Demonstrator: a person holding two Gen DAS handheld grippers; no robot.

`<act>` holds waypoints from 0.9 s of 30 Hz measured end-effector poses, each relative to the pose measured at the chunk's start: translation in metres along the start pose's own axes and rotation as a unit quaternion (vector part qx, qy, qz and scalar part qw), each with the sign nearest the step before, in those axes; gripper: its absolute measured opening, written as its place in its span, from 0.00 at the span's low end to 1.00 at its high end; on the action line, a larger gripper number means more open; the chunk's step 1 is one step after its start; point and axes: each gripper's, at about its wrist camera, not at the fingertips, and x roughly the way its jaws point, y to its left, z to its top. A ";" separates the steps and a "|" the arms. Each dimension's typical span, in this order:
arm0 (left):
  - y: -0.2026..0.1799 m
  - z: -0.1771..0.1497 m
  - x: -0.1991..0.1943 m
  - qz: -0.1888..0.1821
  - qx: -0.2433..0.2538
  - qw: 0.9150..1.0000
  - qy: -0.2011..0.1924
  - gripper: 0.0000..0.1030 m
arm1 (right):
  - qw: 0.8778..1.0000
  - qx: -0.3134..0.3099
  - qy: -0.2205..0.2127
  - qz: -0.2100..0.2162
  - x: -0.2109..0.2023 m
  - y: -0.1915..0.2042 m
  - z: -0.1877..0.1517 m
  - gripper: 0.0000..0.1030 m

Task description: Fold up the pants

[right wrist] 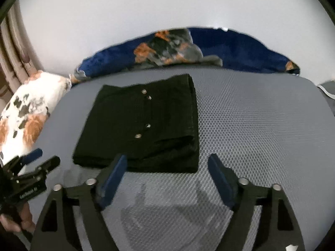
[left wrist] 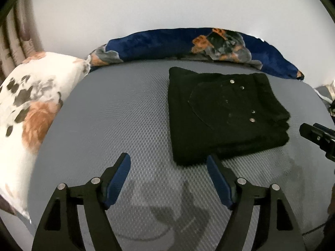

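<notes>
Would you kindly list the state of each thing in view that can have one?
black pants: folded into a compact stack, lying flat on the mat, untouched.
left gripper: open, empty, just short of the pants.
right gripper: open, empty, near the stack's front edge.
grey mat: spread flat.
blue blanket: bunched along the far edge.
floral pillow: lying at the left edge.

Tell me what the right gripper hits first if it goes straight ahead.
Most likely the near edge of the folded pants. The right gripper is open and empty, its left jaw already overlapping that edge in view, though depth is uncertain.
</notes>
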 end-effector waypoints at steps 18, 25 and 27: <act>0.003 -0.035 -0.028 0.010 0.006 1.000 -0.019 0.74 | 0.998 -0.035 -0.022 -0.037 -0.025 0.059 -0.046 0.90; 0.003 -0.037 -0.023 0.008 0.009 1.000 -0.011 0.74 | 0.998 -0.048 -0.015 -0.043 -0.020 0.069 -0.049 0.90; 0.003 -0.037 -0.023 0.008 0.009 1.000 -0.012 0.74 | 0.998 -0.044 -0.010 -0.041 -0.017 0.068 -0.050 0.90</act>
